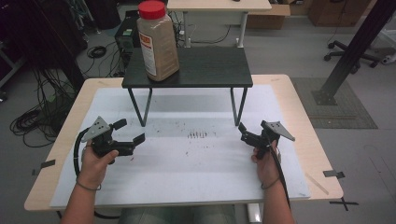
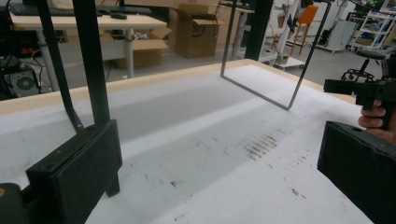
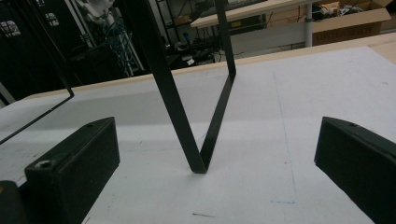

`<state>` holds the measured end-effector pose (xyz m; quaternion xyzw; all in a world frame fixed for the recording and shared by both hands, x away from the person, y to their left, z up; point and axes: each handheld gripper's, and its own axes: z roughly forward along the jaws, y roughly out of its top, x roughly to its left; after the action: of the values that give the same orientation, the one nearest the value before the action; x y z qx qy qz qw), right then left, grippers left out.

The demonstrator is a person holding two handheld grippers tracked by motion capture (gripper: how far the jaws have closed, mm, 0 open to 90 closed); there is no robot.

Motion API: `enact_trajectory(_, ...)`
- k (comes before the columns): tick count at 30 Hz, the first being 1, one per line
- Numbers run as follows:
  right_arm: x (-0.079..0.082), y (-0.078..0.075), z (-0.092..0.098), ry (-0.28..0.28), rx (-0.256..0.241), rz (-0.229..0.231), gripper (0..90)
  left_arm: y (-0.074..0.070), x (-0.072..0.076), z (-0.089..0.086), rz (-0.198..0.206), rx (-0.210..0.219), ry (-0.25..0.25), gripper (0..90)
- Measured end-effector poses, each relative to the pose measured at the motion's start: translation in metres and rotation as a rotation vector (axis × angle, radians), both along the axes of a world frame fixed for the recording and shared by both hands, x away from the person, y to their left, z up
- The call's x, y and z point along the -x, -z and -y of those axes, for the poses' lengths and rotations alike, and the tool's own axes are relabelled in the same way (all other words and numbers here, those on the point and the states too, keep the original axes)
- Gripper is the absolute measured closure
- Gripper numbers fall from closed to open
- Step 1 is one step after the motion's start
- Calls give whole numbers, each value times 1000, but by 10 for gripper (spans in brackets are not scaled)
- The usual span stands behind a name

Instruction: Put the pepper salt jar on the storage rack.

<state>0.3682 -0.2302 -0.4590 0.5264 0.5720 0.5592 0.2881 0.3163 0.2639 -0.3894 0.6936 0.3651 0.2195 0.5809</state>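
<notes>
A tall plastic jar (image 1: 158, 44) of tan powder with a red lid stands on the left end of a small black stand (image 1: 205, 70) at the back of the table. My left gripper (image 1: 130, 131) hovers low over the white mat, front left of the stand, open and holding nothing. My right gripper (image 1: 243, 132) is at the front right, also open and holding nothing. In the left gripper view its jaws (image 2: 215, 177) stand wide apart over the mat, with the right gripper (image 2: 369, 91) farther off. In the right gripper view the gripper (image 3: 215, 168) faces the stand's V-shaped leg (image 3: 205, 130).
A white mat (image 1: 187, 168) covers the wooden table (image 1: 303, 121); a patch of dark scuff marks (image 1: 197, 135) sits at its middle. The stand's thin metal legs (image 1: 140, 109) rest on the mat. Cables, boxes and another desk lie beyond the table.
</notes>
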Motion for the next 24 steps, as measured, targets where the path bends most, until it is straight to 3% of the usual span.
enact_trajectory(24, 0, 0, 0, -2, 1, -2, 0, 29, 3, -7, -33, 20, -25, 2)
